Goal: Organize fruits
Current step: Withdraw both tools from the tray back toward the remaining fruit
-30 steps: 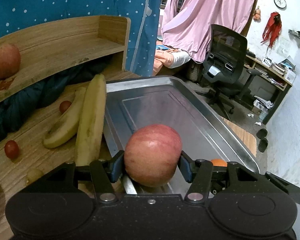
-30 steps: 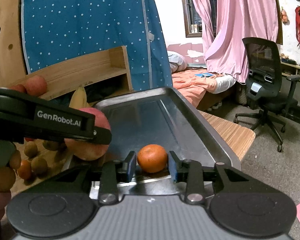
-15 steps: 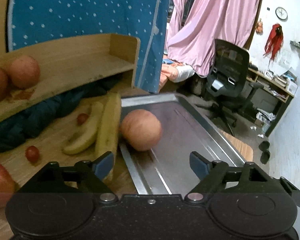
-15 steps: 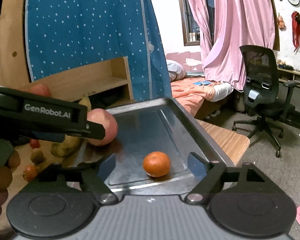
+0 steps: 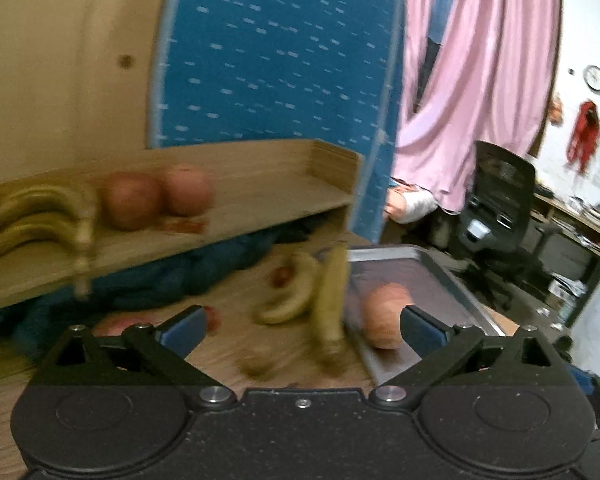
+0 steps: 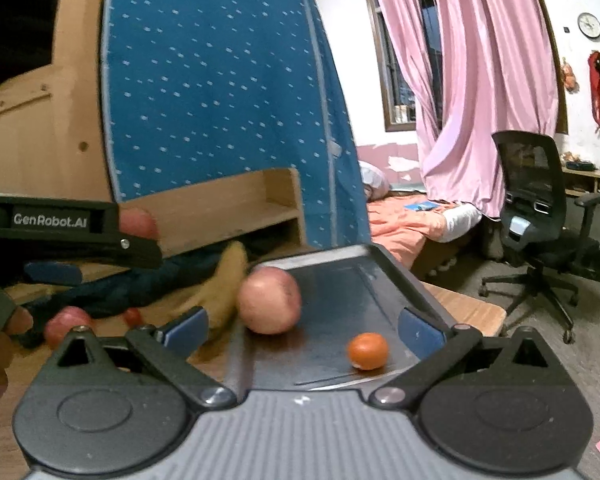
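Observation:
A metal tray (image 6: 340,280) lies on the wooden table and holds a red apple (image 6: 269,300) at its left side and a small orange (image 6: 367,351) near the front. The tray (image 5: 428,276) and apple (image 5: 386,314) also show blurred in the left wrist view. My left gripper (image 5: 300,330) is open and empty, above the table left of the tray; it shows in the right wrist view (image 6: 72,232). My right gripper (image 6: 303,326) is open and empty, pulled back above the tray's front edge.
Two bananas (image 5: 312,292) lie on the table beside the tray. A wooden shelf (image 5: 260,204) carries two apples (image 5: 156,198) and a banana bunch (image 5: 36,216). Another apple (image 6: 62,322) and small fruits lie on the table. An office chair (image 6: 540,216) stands at right.
Both grippers opened, releasing the apple and the orange onto the tray. Both have since lifted and drawn back; the left one swung left towards the shelf.

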A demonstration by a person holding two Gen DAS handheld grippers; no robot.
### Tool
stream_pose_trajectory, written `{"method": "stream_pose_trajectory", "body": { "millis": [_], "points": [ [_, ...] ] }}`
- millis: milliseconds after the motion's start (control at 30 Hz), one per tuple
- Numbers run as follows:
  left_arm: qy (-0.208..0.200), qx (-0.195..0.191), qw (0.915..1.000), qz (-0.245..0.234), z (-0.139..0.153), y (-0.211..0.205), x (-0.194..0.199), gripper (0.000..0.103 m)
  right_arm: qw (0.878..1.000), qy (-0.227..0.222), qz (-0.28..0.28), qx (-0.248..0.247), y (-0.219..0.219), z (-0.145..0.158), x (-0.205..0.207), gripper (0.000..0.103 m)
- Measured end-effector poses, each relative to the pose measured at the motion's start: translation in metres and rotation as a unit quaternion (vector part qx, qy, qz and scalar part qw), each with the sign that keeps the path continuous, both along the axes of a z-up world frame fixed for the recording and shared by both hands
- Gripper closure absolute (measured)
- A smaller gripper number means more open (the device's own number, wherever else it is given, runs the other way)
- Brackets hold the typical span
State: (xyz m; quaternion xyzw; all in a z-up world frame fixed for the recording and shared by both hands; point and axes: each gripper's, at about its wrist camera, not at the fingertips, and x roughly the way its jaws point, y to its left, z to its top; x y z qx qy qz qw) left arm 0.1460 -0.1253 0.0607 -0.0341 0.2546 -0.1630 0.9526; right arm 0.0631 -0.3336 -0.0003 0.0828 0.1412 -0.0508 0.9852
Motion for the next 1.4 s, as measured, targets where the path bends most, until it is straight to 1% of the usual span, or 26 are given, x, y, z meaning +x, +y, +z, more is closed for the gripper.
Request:
{"method": "stream_pose_trajectory", "body": {
  "millis": [133,333,600,733,900,1067,1400],
  "points": [
    [-0.007,0.010,0.9994,0.034,0.001,0.032,-0.012,0.001,1.000,-0.009,0.024,-0.004,0.023,0.007,-0.008,0.000],
    [-0.003,0.016,0.9971,0.074,-0.005,0.078,-0.027,0.001,0.998,-0.010,0.063,-0.010,0.065,0.010,-0.016,0.000],
    [0.020,0.038,0.9940,0.101,-0.025,0.116,-0.033,0.001,0.994,0.016,0.110,-0.014,0.110,0.003,-0.021,0.000],
    [0.039,0.046,0.9925,0.107,-0.038,0.124,-0.031,0.001,0.991,0.038,0.125,-0.012,0.124,-0.004,-0.019,0.000],
    [0.052,0.053,0.9918,0.104,-0.046,0.126,-0.026,0.001,0.991,0.064,0.119,-0.014,0.130,-0.013,-0.014,0.000],
    [0.058,0.061,0.9915,0.099,-0.048,0.119,-0.016,0.001,0.990,0.085,0.110,-0.014,0.128,-0.021,-0.004,0.000],
    [0.065,0.073,0.9906,0.096,-0.050,0.101,0.011,0.001,0.989,0.105,0.107,-0.015,0.120,-0.026,0.018,0.000]
  ]
}}
